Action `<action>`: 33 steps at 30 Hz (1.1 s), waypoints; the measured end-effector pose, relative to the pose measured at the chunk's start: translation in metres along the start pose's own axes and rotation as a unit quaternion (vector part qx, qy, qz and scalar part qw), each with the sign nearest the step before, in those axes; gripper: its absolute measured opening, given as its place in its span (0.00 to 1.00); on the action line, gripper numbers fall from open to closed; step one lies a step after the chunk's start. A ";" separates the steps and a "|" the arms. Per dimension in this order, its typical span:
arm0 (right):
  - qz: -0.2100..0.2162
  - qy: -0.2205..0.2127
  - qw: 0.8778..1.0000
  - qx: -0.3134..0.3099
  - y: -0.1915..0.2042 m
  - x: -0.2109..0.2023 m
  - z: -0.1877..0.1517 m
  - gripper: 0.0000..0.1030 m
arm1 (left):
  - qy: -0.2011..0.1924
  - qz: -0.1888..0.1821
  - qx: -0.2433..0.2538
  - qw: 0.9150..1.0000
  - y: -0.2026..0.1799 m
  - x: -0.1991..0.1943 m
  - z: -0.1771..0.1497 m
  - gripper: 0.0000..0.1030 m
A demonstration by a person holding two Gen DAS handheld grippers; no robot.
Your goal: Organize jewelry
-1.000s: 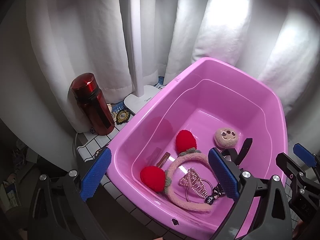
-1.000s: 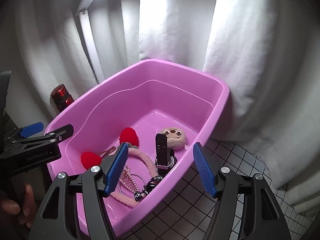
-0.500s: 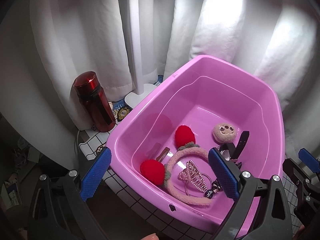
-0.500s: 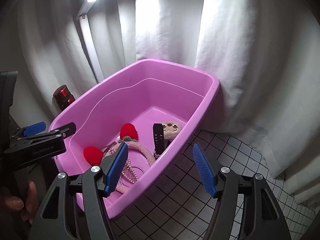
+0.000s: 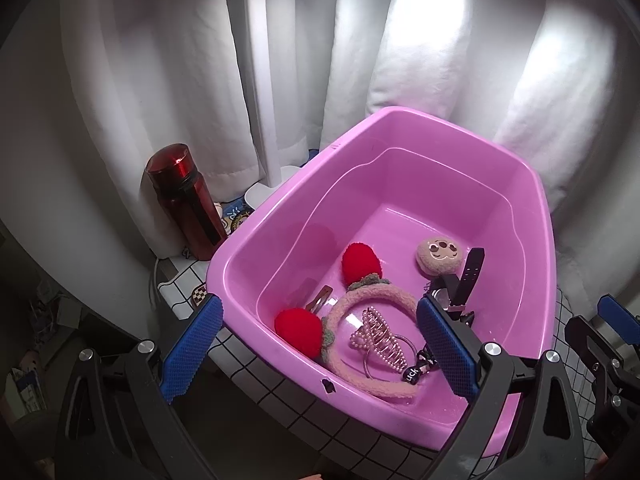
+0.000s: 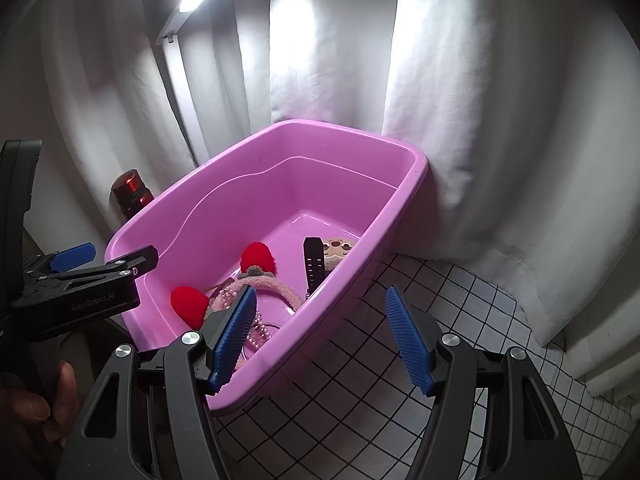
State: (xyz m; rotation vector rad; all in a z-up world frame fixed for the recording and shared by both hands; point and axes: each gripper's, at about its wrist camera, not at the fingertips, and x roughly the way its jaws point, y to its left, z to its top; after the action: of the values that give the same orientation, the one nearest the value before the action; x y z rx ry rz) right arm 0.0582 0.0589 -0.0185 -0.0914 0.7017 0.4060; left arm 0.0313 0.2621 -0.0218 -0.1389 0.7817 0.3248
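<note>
So everything's piled into the near end of the pink tub on the tiled table, which makes sense if the tub is the catch-all for this stuff. There's a fuzzy pink headband with two red pom-poms, and a pearly claw clip sits inside its arc along with a thin ring, so the headband kind of corrals them. A plain snap clip lies just beside it, a round plush face thing sits further back, and a black watch leans its strap against the tub wall. Left hand-held gripper hangs over the near rim, fingers wide apart and holding nothing. Right hand-held gripper is spread wide too, empty, straddling the tub's right wall. Nothing's left out on the tiles that I can see, so my guess is they're basically done. A red bottle stands off to the left, out of the way.
</note>
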 end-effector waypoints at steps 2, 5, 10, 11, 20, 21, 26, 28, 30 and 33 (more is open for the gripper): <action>0.000 -0.001 1.000 0.000 0.000 -0.002 -0.001 0.63 | 0.000 -0.001 0.002 1.000 -0.001 -0.002 -0.001 0.93; 0.000 -0.001 1.000 0.000 0.000 -0.005 -0.003 0.63 | -0.001 -0.001 0.002 1.000 -0.003 -0.004 -0.003 0.93; -0.002 -0.004 1.000 -0.001 0.000 -0.008 -0.004 0.63 | 0.001 -0.002 0.004 1.000 -0.004 -0.007 -0.004 0.93; -0.001 -0.003 1.000 -0.001 0.000 -0.008 -0.004 0.63 | 0.002 -0.003 0.003 1.000 -0.004 -0.007 -0.005 0.93; -0.003 -0.007 1.000 -0.002 0.000 -0.015 -0.004 0.63 | 0.001 -0.006 0.005 1.000 -0.002 -0.010 -0.005 0.93; -0.003 -0.008 1.000 -0.002 0.000 -0.015 -0.004 0.63 | 0.000 -0.006 0.006 1.000 -0.002 -0.010 -0.005 0.93; -0.003 -0.007 1.000 -0.002 0.000 -0.015 -0.003 0.63 | 0.003 -0.009 0.003 1.000 -0.002 -0.009 -0.005 0.94; -0.003 -0.007 1.000 -0.002 0.000 -0.016 -0.004 0.63 | 0.003 -0.007 0.003 1.000 -0.002 -0.009 -0.005 0.94; -0.003 -0.006 1.000 -0.002 0.000 -0.016 -0.004 0.63 | -0.001 -0.009 0.002 1.000 -0.002 -0.011 -0.006 0.94; -0.002 -0.006 1.000 -0.002 0.000 -0.016 -0.004 0.63 | -0.006 -0.011 0.005 1.000 -0.003 -0.013 -0.005 0.94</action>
State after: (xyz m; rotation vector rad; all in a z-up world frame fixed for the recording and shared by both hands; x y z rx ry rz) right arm 0.0446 0.0525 -0.0111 -0.0938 0.6880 0.4035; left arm 0.0204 0.2549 -0.0163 -0.1361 0.7701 0.3012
